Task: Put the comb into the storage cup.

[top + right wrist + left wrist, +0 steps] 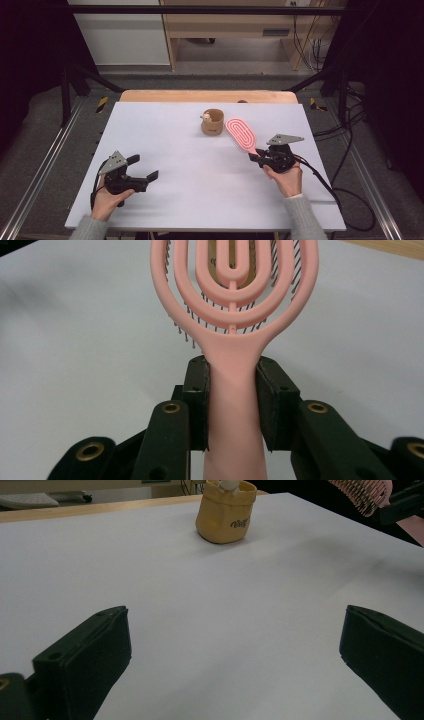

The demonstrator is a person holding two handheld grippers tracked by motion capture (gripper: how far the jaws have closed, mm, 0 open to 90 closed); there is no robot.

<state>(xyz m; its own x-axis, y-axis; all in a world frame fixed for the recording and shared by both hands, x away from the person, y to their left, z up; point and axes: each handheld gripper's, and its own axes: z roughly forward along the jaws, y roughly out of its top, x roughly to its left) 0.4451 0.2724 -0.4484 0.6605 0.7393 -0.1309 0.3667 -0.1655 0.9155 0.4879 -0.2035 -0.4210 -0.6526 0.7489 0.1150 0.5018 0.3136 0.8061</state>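
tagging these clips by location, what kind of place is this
Probably a lab or workshop recording rig: a white-topped table inside a black metal frame, loose cables on a grey floor, and wooden furniture behind.

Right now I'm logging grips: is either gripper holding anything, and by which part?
The right gripper holds the pink hairbrush by its handle, just below the head. The left gripper is open and holds nothing.
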